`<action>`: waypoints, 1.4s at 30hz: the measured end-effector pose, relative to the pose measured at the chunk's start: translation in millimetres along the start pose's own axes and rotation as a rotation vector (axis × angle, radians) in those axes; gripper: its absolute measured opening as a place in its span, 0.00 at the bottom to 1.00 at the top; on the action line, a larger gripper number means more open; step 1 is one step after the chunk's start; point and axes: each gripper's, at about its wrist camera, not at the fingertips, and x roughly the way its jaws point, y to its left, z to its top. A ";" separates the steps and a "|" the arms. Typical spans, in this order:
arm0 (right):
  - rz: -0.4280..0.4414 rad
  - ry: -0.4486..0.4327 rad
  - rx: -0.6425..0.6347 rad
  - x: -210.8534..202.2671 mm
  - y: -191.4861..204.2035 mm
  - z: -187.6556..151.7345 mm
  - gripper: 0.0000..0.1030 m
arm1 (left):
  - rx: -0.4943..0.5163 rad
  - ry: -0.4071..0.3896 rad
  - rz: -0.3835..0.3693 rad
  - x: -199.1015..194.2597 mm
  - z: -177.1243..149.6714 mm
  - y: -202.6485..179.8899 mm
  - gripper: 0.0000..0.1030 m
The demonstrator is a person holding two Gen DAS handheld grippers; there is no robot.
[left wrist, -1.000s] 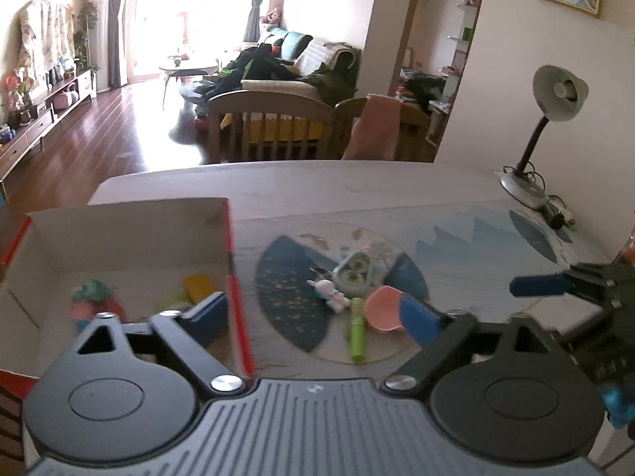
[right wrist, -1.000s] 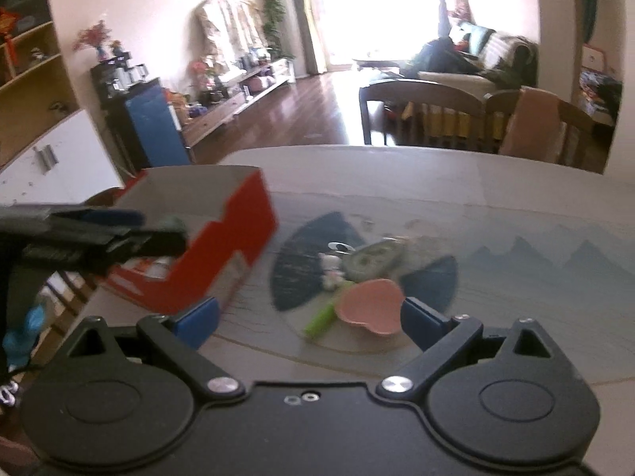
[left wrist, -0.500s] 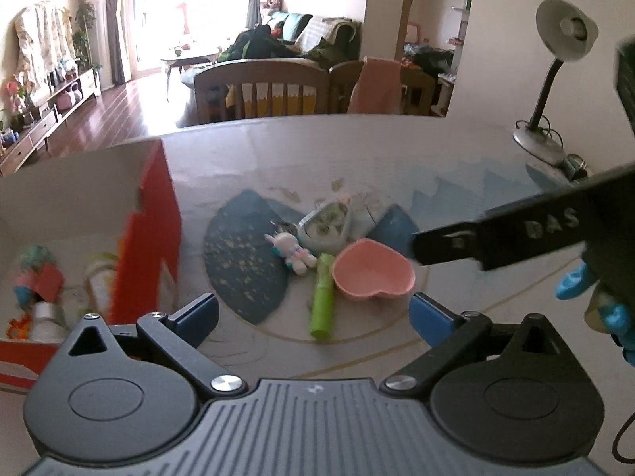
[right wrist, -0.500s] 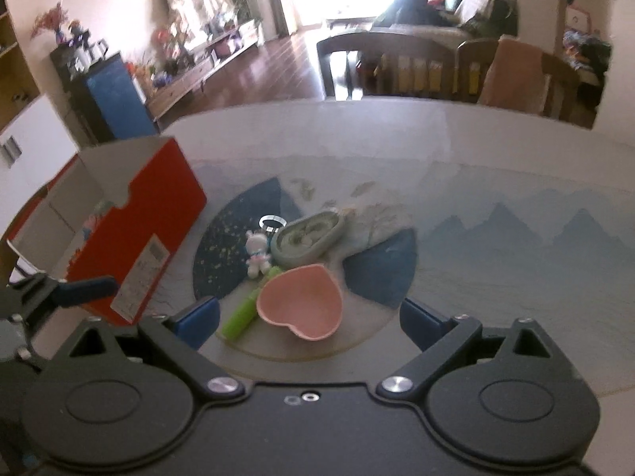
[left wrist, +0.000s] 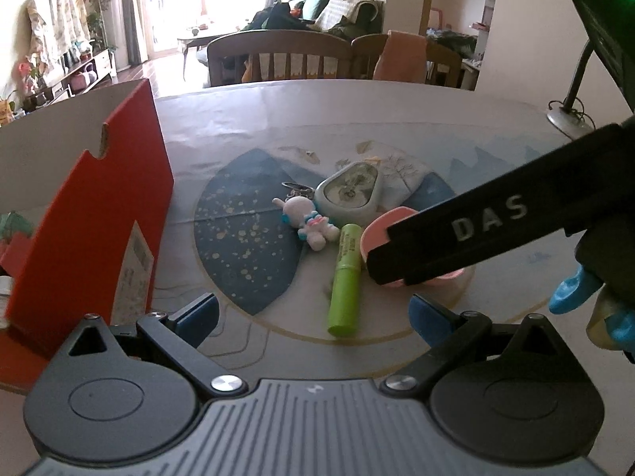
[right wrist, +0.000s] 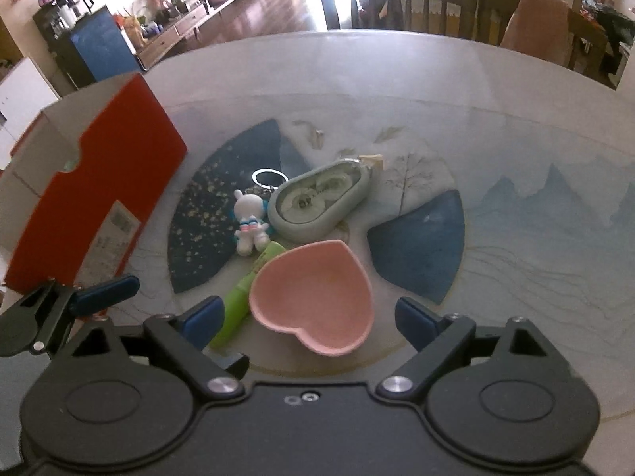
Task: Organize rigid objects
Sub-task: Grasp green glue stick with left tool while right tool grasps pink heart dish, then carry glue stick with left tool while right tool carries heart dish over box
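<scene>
A pink heart-shaped dish (right wrist: 313,297) lies on the table mat between the blue pads of my right gripper (right wrist: 307,317). Its jaws are closing, with a gap still on each side of the dish. Beside the dish lie a green tube (right wrist: 246,293), a white figure keychain (right wrist: 250,222) and a pale green oval case (right wrist: 321,202). My left gripper (left wrist: 313,315) stands open just short of the green tube (left wrist: 345,277), holding nothing. One black finger (left wrist: 476,230) of my right gripper covers most of the dish (left wrist: 381,230) in the left wrist view.
An open red cardboard box (right wrist: 91,198) with small items inside stands to the left of the mat. A finger (right wrist: 105,291) of my left gripper hangs near its front corner. Wooden chairs (left wrist: 278,55) line the table's far edge. A lamp base (left wrist: 567,119) sits far right.
Both grippers have come down and closer to the cluster. The right one now straddles the pink dish, and its finger has swung across the dish in the left wrist view.
</scene>
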 end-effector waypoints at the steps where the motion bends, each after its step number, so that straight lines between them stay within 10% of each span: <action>1: -0.001 0.006 -0.002 2.3 0.7 0.6 0.88 | 0.002 0.000 -0.001 2.0 -0.1 0.2 0.99; 16: -0.044 0.009 0.014 8.1 -11.2 0.8 0.71 | 0.013 0.010 -0.041 22.9 5.5 -3.3 0.97; 34: -0.080 -0.017 0.112 -10.9 -58.9 -10.5 0.71 | 0.053 0.033 -0.058 28.7 19.6 -11.8 0.18; 42: -0.049 -0.049 0.085 -39.2 -51.3 -19.3 0.71 | 0.057 0.045 -0.067 19.1 25.4 -14.6 0.16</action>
